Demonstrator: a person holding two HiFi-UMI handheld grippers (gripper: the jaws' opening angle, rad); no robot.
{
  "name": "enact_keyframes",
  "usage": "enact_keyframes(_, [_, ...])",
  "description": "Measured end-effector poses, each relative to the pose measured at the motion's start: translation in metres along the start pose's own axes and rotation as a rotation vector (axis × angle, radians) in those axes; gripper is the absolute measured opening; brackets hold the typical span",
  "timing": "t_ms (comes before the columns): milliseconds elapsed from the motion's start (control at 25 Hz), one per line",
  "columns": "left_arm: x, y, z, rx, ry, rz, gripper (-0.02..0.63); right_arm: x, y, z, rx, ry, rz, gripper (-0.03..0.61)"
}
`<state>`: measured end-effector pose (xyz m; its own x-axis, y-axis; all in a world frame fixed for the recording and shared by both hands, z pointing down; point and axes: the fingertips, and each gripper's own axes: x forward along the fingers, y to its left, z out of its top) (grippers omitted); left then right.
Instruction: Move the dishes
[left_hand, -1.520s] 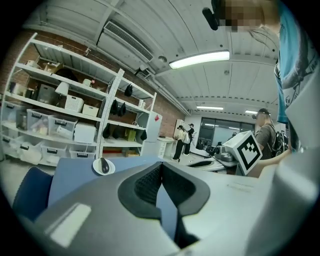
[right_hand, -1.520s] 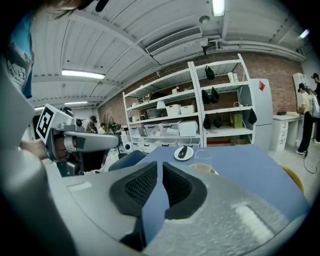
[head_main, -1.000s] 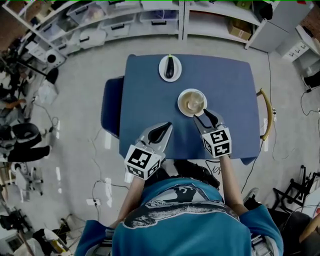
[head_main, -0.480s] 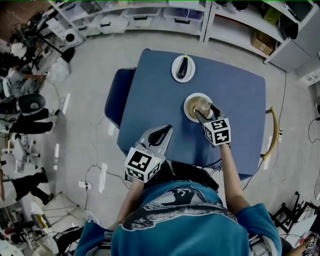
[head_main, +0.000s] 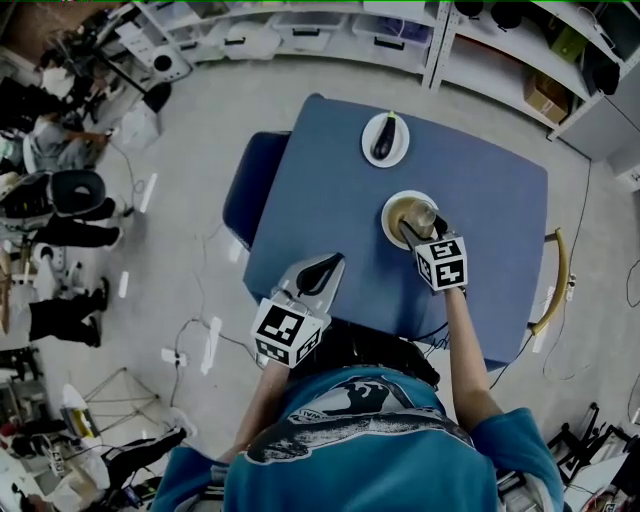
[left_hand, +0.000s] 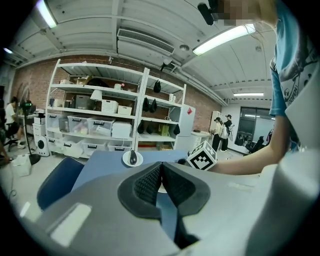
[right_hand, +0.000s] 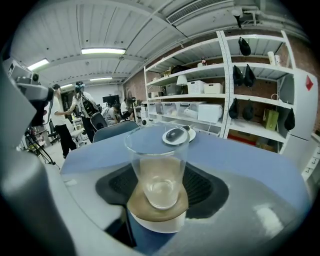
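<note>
Your right claw (head_main: 420, 224) is clenched on the glass (right_hand: 156, 167): its two pads sit against the glass walls, one on each side. The glass is clear, stands upright and rests on a round saucer (right_hand: 151, 216) with a tan centre and a white rim. Saucer and glass sit on the right half of the blue surface (head_main: 330, 190), near the middle of its depth.

Your left claw (head_main: 328, 266) is closed with nothing in it, the pads pressed together. It hangs over the near edge of the surface, well apart from the saucer.

At the far side of the surface lies a small white plate (head_main: 371, 151) with a dark, elongated object (head_main: 386, 139) on it; what it is cannot be made out. The rest of the blue top is bare.

A blue chair (head_main: 250, 190) stands against the surface's left edge and a curved wooden chair back (head_main: 557, 285) shows at its right. White shelving (head_main: 300, 25) loaded with pale bins (head_main: 250, 40) runs along the far wall, which is brick (left_hand: 30, 80). The floor (head_main: 200, 130) is light grey, with cables (head_main: 195, 330) trailing across it at your left. People (right_hand: 62, 125) stand among equipment on that side. Long strip lights (left_hand: 225, 37) hang from the white ceiling.
</note>
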<state>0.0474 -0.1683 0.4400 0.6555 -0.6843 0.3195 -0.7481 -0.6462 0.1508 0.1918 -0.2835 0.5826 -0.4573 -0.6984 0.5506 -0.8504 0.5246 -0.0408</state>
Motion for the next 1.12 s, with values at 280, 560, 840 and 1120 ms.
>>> enact_keyframes(280, [-0.008,0.01,-0.005,0.02,0.016,-0.014,0.014,-0.002,0.009,-0.001,-0.001,-0.009,-0.027,0.275])
enact_keyframes(560, [-0.016,0.03,0.001,0.023,0.008,-0.03,0.014,-0.021,0.024,0.032,0.017,-0.081,-0.04,0.275])
enact_keyframes(840, [-0.034,0.054,-0.002,0.012,0.009,-0.025,0.014,-0.017,0.071,0.066,-0.028,-0.115,0.009,0.275])
enact_keyframes(1120, [-0.055,0.084,-0.002,-0.008,-0.015,0.021,0.014,0.012,0.135,0.082,-0.069,-0.116,0.108,0.275])
